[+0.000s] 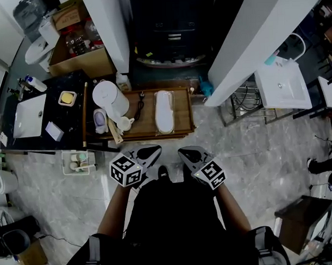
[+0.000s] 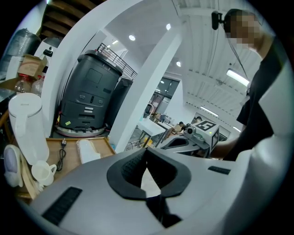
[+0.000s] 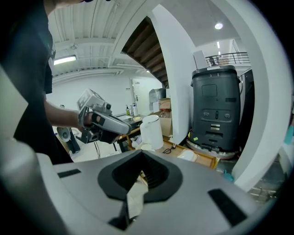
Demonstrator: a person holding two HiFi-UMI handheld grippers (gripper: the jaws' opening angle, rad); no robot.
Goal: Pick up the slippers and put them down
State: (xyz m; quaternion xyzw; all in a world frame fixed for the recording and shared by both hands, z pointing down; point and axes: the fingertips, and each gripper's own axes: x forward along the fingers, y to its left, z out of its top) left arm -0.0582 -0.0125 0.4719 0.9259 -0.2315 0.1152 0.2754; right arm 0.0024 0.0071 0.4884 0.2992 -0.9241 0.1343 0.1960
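Holding the left gripper [image 1: 150, 152] and the right gripper [image 1: 188, 153] clenched and empty close to the body, a person faces a low wooden desk [image 1: 182, 104]. On it, 1 white slipper [image 1: 164, 110] lies flat, ahead of and between the 2 grippers and well apart from both. A white kettle [image 1: 110, 98] stands ahead and to the left of the left gripper. A black cable [image 1: 139, 105] lies just beside the slipper on that side.

The pick-up looks not yet begun. Done well, it would mean parting the jaws before the reach and coming in low along the slipper's length. The jaws should close on its raised upper rather than the flat sole, steering clear of the cable.

From the head view come both grippers and the slipper in 1 frame. It also shows a pale object [image 1: 100, 122] just beside the kettle that may be the 2nd slipper, though that cannot be settled. Each gripper view gives what the head view cannot: its own jaws pressed together with nothing between them, and the upright face of a dark grey machine [image 2: 92, 98] beyond the desk.
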